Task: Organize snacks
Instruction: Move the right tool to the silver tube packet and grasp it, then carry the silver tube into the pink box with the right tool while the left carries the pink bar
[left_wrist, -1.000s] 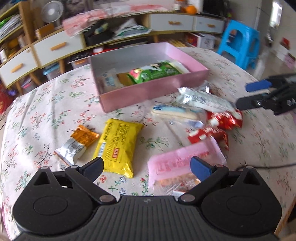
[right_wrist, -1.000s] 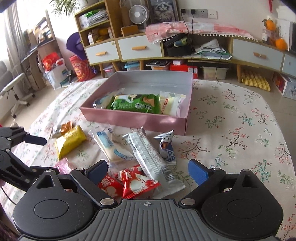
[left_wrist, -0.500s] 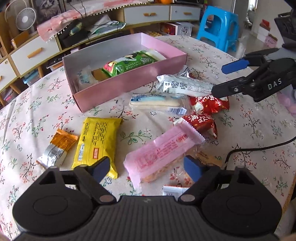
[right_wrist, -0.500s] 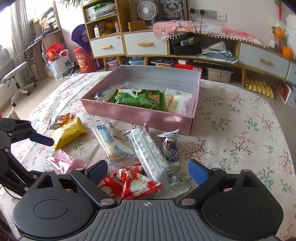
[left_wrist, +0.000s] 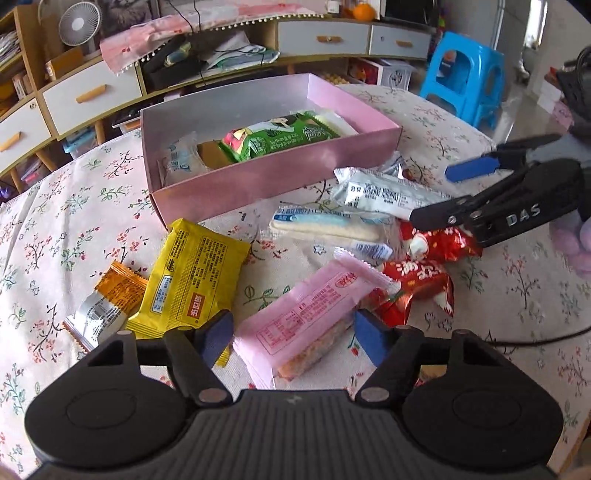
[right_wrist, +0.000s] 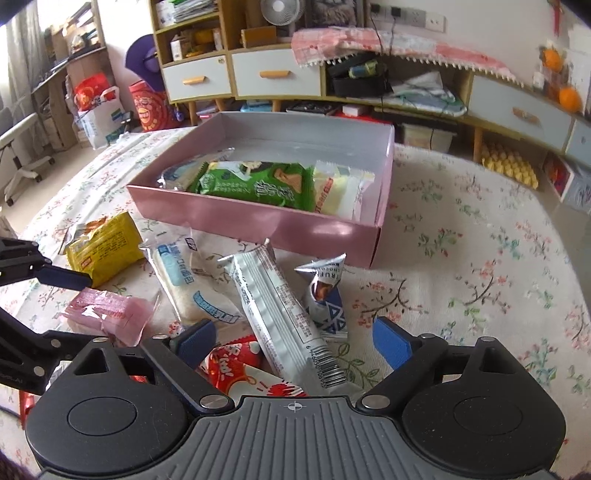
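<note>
A pink box (left_wrist: 280, 181) (right_wrist: 258, 225) on the flowered table holds a green snack pack (left_wrist: 277, 138) (right_wrist: 255, 184) and a few pale packets. Loose snacks lie in front of it: a yellow pack (left_wrist: 192, 277) (right_wrist: 103, 251), an orange-silver pack (left_wrist: 107, 306), a pink bar (left_wrist: 310, 314) (right_wrist: 107, 314), a white-blue roll (left_wrist: 328, 229) (right_wrist: 195, 291), a long silver bar (left_wrist: 384, 195) (right_wrist: 284, 317), red packs (left_wrist: 424, 273) (right_wrist: 243, 373) and a blue-white candy (right_wrist: 327, 295). My left gripper (left_wrist: 295, 338) is open with the pink bar's near end between its fingers. My right gripper (right_wrist: 295, 341) is open over the silver bar and red pack.
The table edge (left_wrist: 576, 417) runs close on the right in the left wrist view. A blue stool (left_wrist: 465, 77), low cabinets with drawers (right_wrist: 258, 77) and shelves stand beyond the table. A cable (left_wrist: 535, 339) lies on the cloth near my right gripper.
My left gripper has moved forward and down onto the pink bar, which now sits between its fingers. My right gripper has moved closer over the silver bar and red packs.
</note>
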